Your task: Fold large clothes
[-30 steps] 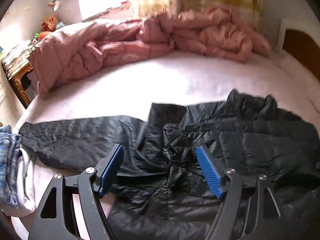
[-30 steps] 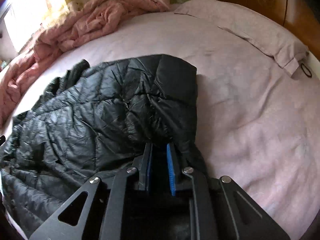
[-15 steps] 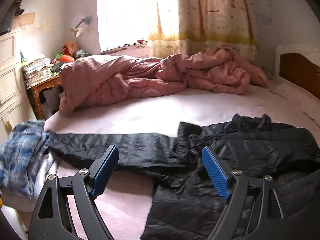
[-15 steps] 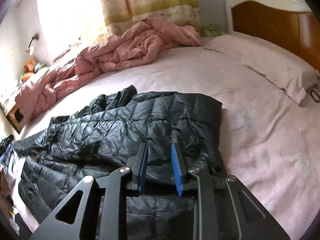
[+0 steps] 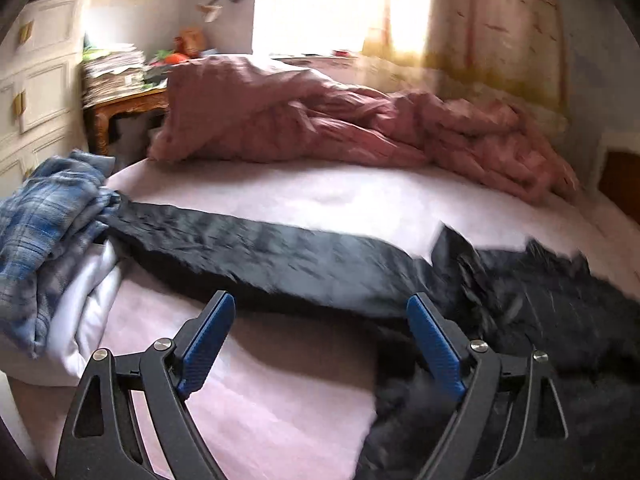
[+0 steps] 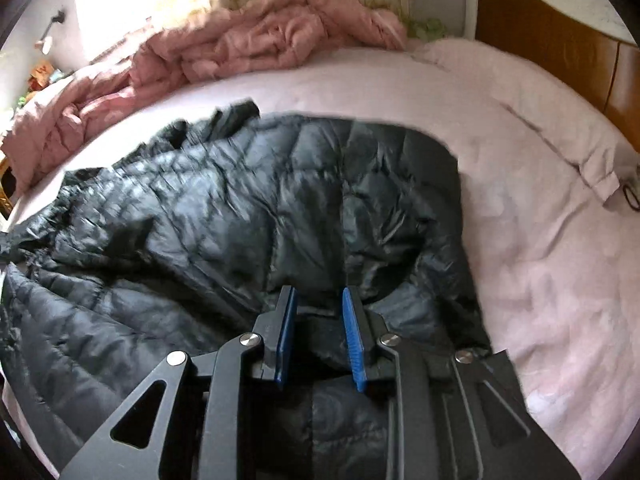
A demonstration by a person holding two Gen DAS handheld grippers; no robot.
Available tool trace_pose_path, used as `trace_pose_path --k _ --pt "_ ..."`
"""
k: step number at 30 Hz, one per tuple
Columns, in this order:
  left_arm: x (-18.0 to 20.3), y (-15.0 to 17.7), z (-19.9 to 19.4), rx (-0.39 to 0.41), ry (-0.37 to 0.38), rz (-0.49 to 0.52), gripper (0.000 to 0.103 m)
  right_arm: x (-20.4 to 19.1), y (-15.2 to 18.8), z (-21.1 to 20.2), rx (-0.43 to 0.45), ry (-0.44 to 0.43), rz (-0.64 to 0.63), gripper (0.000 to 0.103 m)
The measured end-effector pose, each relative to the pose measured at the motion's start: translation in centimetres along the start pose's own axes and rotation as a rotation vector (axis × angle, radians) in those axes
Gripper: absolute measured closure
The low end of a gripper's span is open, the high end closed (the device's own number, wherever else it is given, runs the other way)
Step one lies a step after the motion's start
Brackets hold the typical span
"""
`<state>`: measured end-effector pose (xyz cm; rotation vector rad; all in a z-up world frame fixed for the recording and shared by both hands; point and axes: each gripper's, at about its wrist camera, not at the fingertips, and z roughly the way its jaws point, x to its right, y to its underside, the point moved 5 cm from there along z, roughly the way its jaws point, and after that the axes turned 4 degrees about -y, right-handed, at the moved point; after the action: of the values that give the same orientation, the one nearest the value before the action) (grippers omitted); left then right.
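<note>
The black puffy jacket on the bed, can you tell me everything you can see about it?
The black jacket is a quilted, shiny, puffy coat, crinkled all over. It lies spread flat on the pink bed sheet. One long sleeve stretches straight out, its end reaching a pile of folded clothes at the bed's edge. The jacket's far edge looks rumpled. The right gripper hangs over the jacket's body, pads apart. The left gripper is opening near the sleeve, holding nothing.

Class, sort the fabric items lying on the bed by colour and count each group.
Black: 1, puffer jacket
Pink: 2, duvet, pillow
Blue: 1, plaid shirt
White: 1, folded cloth
Total: 5
</note>
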<state>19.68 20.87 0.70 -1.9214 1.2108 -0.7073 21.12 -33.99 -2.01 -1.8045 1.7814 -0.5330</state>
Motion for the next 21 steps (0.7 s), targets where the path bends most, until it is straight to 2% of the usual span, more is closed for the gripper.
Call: trace_pose_path --k 3,4,7,10,12,14,18,19,21 --pt "-1.9 -1.1 2.6 -0.091 0.066 -0.137 0.016 -0.1 -0.6 -1.5 0.057 -0.009 -0.003 0.077" --pt "-2.6 -1.2 3.6 -0.118 0.069 -0.181 0.016 -0.1 -0.7 -1.9 0.072 -0.011 0.000 0.077" --pt "-5.4 -1.4 6.2 -0.137 0.015 -0.301 0.016 -0.4 -1.1 -2.6 0.095 -0.033 -0.016 0.077" --pt "-7.5 -0.6 9.1 -0.238 0.048 -0.394 0.016 -0.6 -1.2 -2.6 0.119 0.002 -0.066 0.077" --pt "-8.8 0.3 10.7 -0.290 0.054 -0.444 0.016 0.0 -1.4 -2.3 0.112 0.005 -0.047 0.077" --pt "-9.6 1.0 11.7 -0.326 0.063 -0.480 0.017 0.7 -1.3 -2.1 0.102 -0.013 -0.013 0.077" --pt "-9.8 0.5 11.8 -0.307 0.063 -0.461 0.017 1.1 -1.3 -2.1 0.107 -0.004 -0.003 0.077" --pt "-9.8 0.5 12.1 -0.301 0.055 -0.452 0.019 1.0 -1.3 -2.1 0.108 -0.002 -0.007 0.077" --pt "-9.6 0.4 12.4 -0.283 0.021 -0.416 0.030 0.9 -1.2 -2.1 0.109 0.000 -0.012 0.077"
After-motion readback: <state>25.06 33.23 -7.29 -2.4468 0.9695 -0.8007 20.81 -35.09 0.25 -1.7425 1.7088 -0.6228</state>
